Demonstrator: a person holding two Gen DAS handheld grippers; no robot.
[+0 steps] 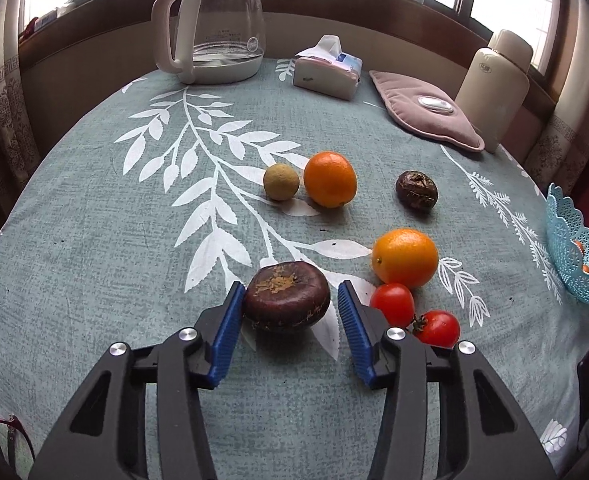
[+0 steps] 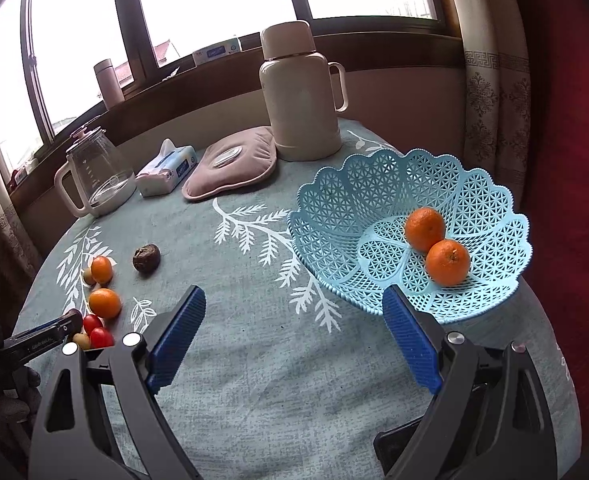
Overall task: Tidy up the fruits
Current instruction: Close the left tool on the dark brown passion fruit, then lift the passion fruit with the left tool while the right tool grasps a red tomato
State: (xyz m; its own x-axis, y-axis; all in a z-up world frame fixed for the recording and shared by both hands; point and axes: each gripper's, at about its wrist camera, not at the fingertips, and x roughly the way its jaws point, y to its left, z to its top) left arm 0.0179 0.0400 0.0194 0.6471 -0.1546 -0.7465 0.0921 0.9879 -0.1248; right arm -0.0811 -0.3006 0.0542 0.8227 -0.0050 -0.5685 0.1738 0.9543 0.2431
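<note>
Between the blue pads of the left tool point(image 1: 290, 312) a dark brown fruit point(image 1: 287, 299) was seen resting on the worktop point(image 1: 94, 240), its flattened body lying crosswise to the fingers, so that its long axis ran from pad to pad. One pad point(image 1: 230, 320) was touching the fruit's side, while a narrow gap remained at the other; the fruit was bracketed but not yet pinched. No earlier picture was given, so nothing is said of motion. Just beside that tool lay two cherry tomatoes point(image 1: 392, 304), with an orange point(image 1: 405, 257) behind them; farther off were a second orange point(image 1: 330, 179), a small tan fruit point(image 1: 281, 182) and another dark fruit point(image 1: 416, 191). The right tool point(image 2: 294, 332) was held spread wide and empty, hovering just in front of the blue basket point(image 2: 334, 208), in which two oranges point(image 2: 436, 246) already lay. The basket stood well apart from the bracketed fruit, toward the right-hand side, so the left hand was judged nearer the fruit and the right nearer the basket.
</note>
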